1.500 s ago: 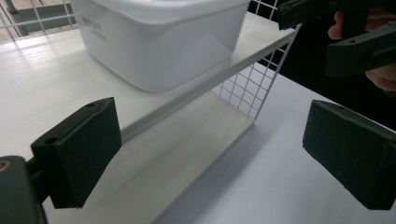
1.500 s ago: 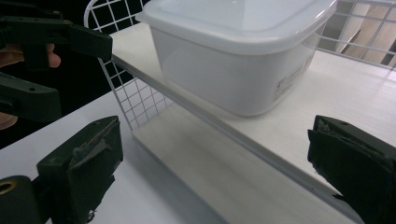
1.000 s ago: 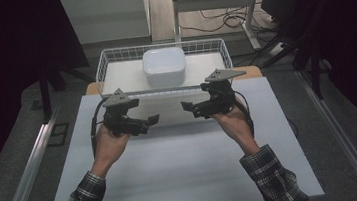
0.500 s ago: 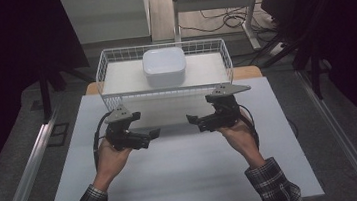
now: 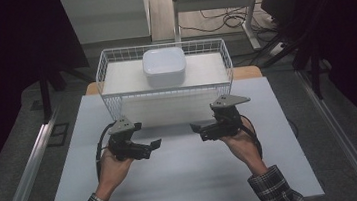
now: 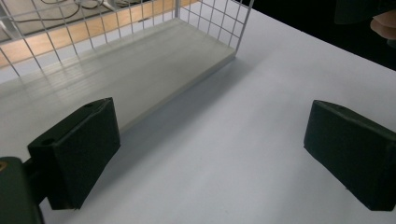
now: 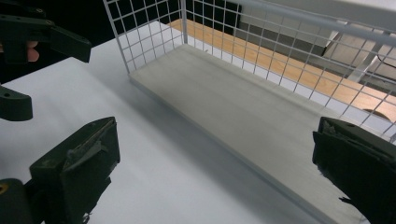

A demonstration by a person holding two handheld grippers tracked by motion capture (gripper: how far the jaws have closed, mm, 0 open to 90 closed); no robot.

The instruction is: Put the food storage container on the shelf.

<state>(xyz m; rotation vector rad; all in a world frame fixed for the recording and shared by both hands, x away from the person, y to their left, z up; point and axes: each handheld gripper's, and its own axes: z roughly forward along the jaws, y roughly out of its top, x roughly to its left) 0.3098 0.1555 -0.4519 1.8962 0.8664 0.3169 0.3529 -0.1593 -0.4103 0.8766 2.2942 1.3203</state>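
The left gripper [image 5: 155, 144] and the right gripper [image 5: 195, 127] are held over the middle of the table [image 5: 185, 180], tips turned toward each other and apart. Both pairs of jaws are spread wide, with nothing between them. A white wire basket [image 5: 113, 72] is set at the table's far edge, just beyond the grippers. A white lidded box [image 5: 164, 67] is seen inside it, centred.

wire basket [image 6: 140, 28] cut off at top edge, person's sleeves [image 5: 276, 190] cropped at bottom
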